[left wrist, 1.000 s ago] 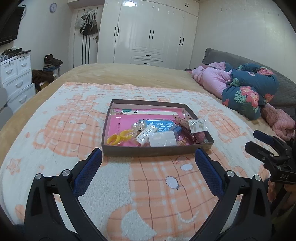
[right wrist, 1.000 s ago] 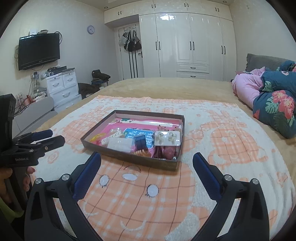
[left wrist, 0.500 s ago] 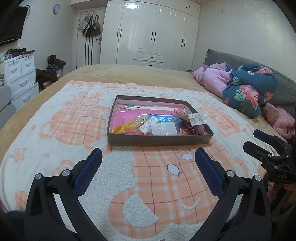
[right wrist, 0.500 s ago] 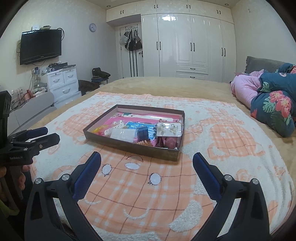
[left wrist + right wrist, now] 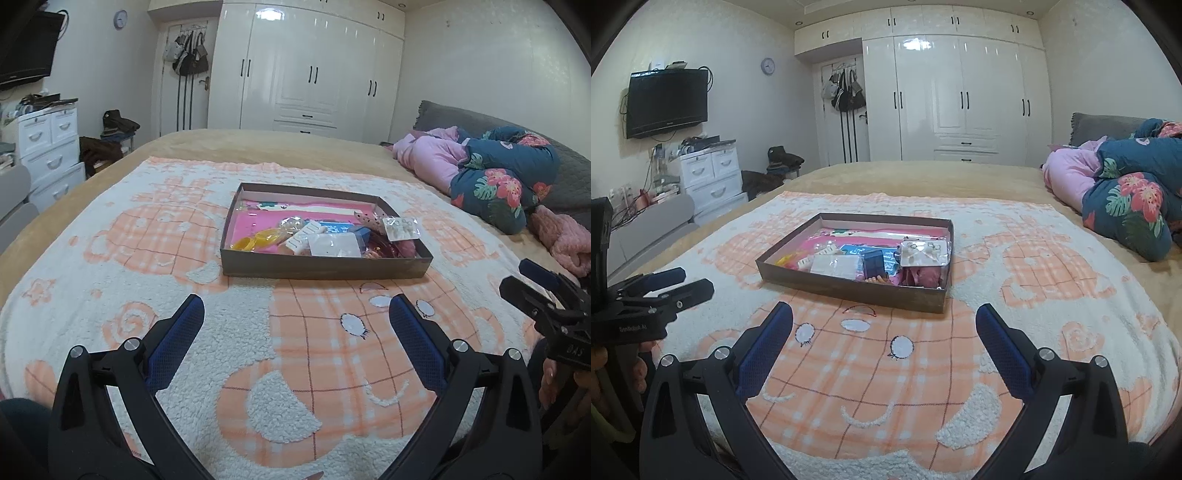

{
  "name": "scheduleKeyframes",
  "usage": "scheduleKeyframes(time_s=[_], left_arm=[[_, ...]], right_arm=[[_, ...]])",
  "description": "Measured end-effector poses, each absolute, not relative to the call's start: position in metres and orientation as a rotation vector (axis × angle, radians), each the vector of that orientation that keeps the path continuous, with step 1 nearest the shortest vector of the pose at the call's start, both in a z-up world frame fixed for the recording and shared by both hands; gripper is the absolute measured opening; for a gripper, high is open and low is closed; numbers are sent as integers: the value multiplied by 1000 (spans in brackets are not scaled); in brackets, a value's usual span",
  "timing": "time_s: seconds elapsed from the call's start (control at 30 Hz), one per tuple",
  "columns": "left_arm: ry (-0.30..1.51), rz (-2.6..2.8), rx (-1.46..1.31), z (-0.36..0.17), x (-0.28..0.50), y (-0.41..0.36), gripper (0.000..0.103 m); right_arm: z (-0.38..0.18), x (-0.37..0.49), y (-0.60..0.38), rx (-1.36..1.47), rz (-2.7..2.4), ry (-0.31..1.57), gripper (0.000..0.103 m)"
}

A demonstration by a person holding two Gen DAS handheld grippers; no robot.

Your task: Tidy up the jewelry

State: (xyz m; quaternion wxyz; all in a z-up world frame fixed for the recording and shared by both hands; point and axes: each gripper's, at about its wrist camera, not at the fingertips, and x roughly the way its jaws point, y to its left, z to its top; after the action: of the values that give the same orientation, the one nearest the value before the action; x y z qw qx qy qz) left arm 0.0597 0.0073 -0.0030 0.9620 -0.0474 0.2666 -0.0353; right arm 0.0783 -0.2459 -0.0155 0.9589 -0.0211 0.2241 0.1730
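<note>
The tray of jewelry packets lay on the blanket, mid-bed. Inside it, a clear earring bag leaned on the right wall beside a blue box. Near the tray's front, the left gripper and right gripper hung spread wide, empty. Slick overlapping bags could slip or drag neighbours out when pinched.

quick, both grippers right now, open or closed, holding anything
left gripper: open, holding nothing, above the blanket short of the tray
right gripper: open, holding nothing
</note>
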Motion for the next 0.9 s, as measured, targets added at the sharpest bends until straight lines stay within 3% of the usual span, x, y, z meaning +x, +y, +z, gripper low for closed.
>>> scheduleKeyframes(time_s=[0.9], left_arm=[[437,-79,-77,5,29,-5,92]], right_arm=[[-21,37,-258,-9,276,302,97]])
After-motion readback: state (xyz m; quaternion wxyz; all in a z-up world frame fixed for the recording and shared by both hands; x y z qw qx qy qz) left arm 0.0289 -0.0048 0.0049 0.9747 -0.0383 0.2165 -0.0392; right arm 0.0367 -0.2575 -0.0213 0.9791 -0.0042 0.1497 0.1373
